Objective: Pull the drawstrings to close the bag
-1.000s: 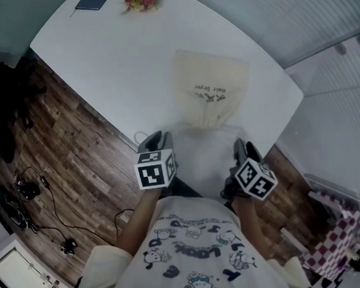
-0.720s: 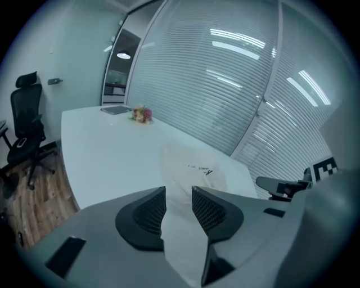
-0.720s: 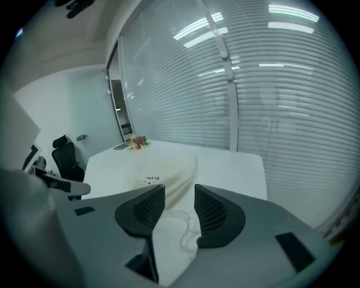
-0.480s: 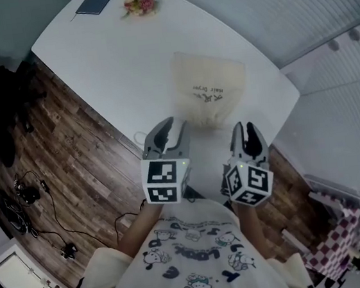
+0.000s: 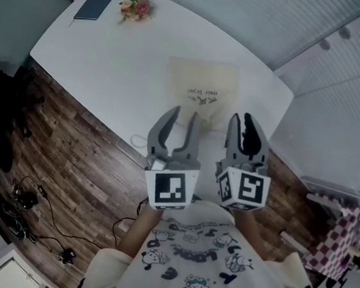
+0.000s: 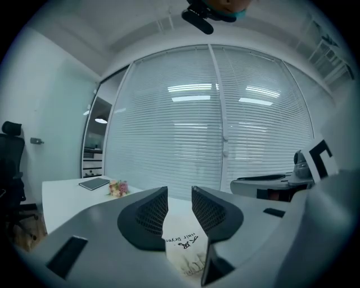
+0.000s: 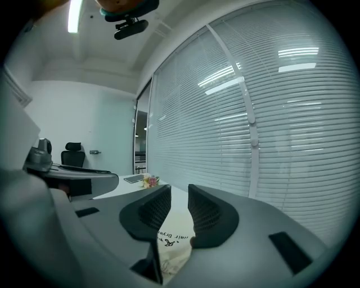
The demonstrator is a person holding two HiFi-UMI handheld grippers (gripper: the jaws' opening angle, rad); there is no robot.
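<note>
Risen before the hair-dryer bag (image 5: pixel 202 83), the left gripper (image 5: pixel 185 114) has just been opening, the right gripper (image 5: pixel 242 119) closing; both gape partway, empty. Neither holds a drawstring (image 5: pixel 139 138), and whether the bag's mouth is cinched is unclear.

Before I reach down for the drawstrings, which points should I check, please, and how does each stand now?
1. Bag lying on the table: ok.
2. Left gripper empty, jaws apart, just opened: ok.
3. Right gripper empty, jaws apart though just closing: ok.
4. Left drawstring loop in sight at the table's near edge: ok.
5. Right drawstring in sight: cannot tell, the grippers cover it.
6. A drawstring gripped: not ok.
</note>
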